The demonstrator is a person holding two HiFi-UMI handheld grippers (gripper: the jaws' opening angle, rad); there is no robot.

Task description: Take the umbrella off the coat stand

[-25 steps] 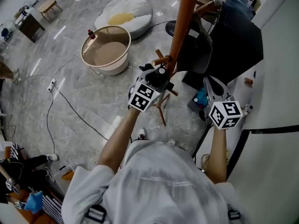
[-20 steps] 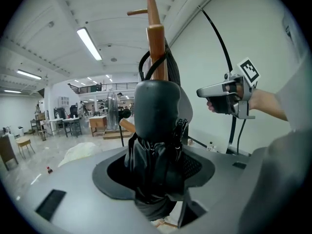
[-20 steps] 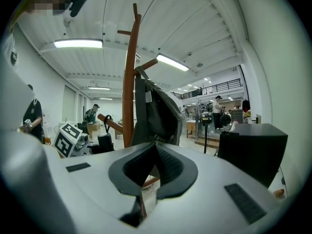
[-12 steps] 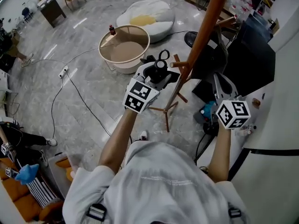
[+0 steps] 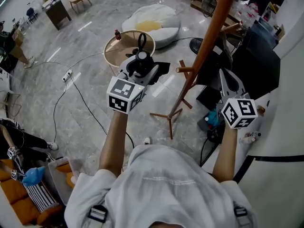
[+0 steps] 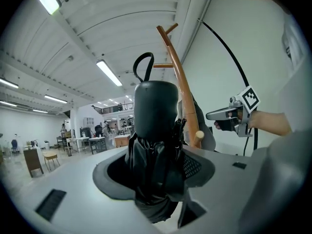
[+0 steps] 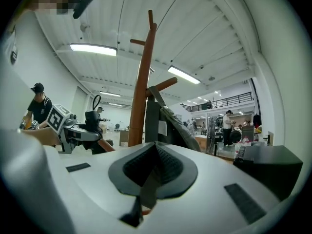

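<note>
My left gripper (image 5: 142, 69) is shut on a black folded umbrella (image 5: 140, 57). The umbrella's handle points up with its wrist loop (image 5: 141, 39) standing free, clear of the brown wooden coat stand (image 5: 209, 46) and its pegs. In the left gripper view the umbrella (image 6: 155, 130) fills the space between the jaws of my left gripper (image 6: 156, 165), with the coat stand (image 6: 183, 89) just behind. My right gripper (image 5: 229, 85) hangs shut and empty to the right of the stand. Its own view shows my right gripper (image 7: 155, 152) with pads together, facing the coat stand (image 7: 144, 82).
Dark bags or garments (image 5: 247, 61) hang on the stand's far side. On the floor are a round beige tub (image 5: 129, 46), a white beanbag (image 5: 152, 23), a power strip (image 5: 66, 75) with trailing cables and the stand's feet (image 5: 168, 118). A white table (image 5: 285, 118) borders the right.
My left gripper has risen and drawn left, away from the stand's peg, carrying the umbrella with it. The right gripper has lifted a little.
</note>
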